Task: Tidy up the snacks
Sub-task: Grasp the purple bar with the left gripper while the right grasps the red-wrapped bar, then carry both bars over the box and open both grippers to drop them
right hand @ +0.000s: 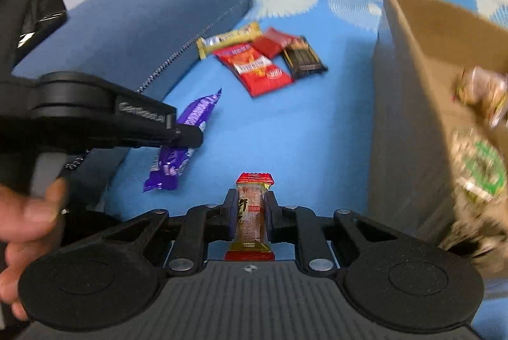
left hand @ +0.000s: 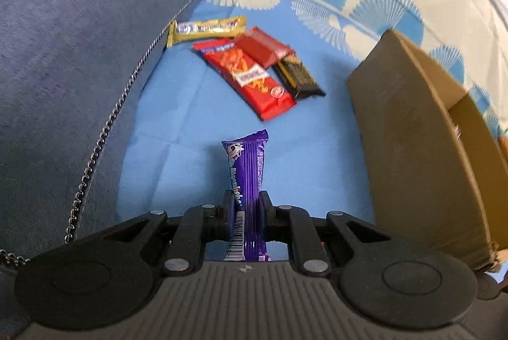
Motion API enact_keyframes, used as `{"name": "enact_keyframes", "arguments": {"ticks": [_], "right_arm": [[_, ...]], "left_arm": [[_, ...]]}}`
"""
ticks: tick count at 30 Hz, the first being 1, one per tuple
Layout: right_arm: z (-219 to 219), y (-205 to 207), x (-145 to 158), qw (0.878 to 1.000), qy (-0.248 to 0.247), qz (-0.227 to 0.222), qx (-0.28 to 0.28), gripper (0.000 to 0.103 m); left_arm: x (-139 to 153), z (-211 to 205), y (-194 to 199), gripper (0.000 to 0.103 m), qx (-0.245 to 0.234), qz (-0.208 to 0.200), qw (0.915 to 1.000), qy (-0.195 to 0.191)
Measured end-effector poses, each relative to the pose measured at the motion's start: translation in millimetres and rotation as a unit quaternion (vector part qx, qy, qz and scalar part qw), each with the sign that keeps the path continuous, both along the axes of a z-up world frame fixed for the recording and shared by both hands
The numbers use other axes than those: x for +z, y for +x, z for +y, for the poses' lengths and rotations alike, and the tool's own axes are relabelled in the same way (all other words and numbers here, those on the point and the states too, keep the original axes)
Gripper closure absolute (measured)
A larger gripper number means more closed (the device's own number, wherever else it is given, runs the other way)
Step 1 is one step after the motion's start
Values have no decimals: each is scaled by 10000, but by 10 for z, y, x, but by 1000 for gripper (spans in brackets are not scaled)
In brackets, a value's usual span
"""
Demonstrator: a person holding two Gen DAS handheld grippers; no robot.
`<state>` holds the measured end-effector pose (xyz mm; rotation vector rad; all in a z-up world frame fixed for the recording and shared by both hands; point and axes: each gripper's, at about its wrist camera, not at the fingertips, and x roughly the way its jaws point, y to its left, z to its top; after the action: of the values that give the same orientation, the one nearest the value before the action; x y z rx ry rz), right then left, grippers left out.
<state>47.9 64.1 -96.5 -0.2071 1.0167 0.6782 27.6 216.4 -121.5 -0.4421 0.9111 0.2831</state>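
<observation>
My left gripper (left hand: 247, 202) is shut on a purple chocolate bar (left hand: 246, 168), held above the blue sheet; the same bar (right hand: 182, 136) and left gripper (right hand: 187, 135) show at the left of the right wrist view. My right gripper (right hand: 250, 205) is shut on a small red-and-clear snack packet (right hand: 251, 213). A pile of snacks lies farther off: a yellow bar (left hand: 206, 28), a red snack pack (left hand: 250, 76), a red bar (left hand: 265, 47) and a dark bar (left hand: 298, 76). A cardboard box (left hand: 419, 143) stands to the right, with snack packets (right hand: 479, 149) inside.
A blue cushion (left hand: 79, 54) with a zipper edge rises on the left. The sheet (left hand: 190, 117) is blue with a white and blue fan pattern at the back. A hand (right hand: 25, 213) holds the left gripper.
</observation>
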Motion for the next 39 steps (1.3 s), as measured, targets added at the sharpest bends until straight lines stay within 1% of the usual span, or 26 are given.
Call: {"name": "enact_keyframes", "arguments": {"ticks": [2, 3, 5, 8, 13, 14, 16, 18, 26, 31, 35, 39], "right_arm": [[-3, -9, -64, 9999, -155, -55, 12, 85], [-8, -17, -97, 9997, -247, -67, 28, 82], [-1, -22, -168, 9993, -350, 71, 114, 81], [-14, -16, -170, 9994, -299, 122, 94, 81], [-36, -4, -121, 9995, -221, 189, 105, 75], [-34, 0, -121, 9995, -218, 216, 121, 73], [-29, -1, -135, 9991, -225, 311, 174, 65], [-22, -6, -159, 9987, -259, 380, 220, 65], [-3, -57, -180, 9986, -354, 255, 305, 65], [10, -82, -188, 9981, -458, 61, 399, 83], [-21, -73, -172, 9986, -378, 30, 378, 85], [-31, -83, -119, 9987, -290, -118, 392, 85]], "left_arm": [[-45, -4, 44, 87, -6, 169, 9998, 50], [-61, -7, 58, 87, 2, 236, 9997, 84], [-84, -16, 80, 87, -1, 336, 9993, 146], [-101, -39, 100, 87, -63, 418, 9989, 207], [-112, -42, 103, 86, -71, 459, 9986, 249], [-118, -40, 108, 85, -70, 468, 9986, 242], [-124, -33, 110, 84, -77, 486, 9985, 230], [-130, -41, 117, 83, -90, 502, 9984, 227], [-148, -37, 127, 82, -112, 517, 9984, 192], [-155, -40, 132, 82, -109, 530, 9984, 188], [-155, -53, 137, 82, -121, 538, 9982, 225], [-154, -66, 141, 84, -141, 541, 9981, 266]]}}
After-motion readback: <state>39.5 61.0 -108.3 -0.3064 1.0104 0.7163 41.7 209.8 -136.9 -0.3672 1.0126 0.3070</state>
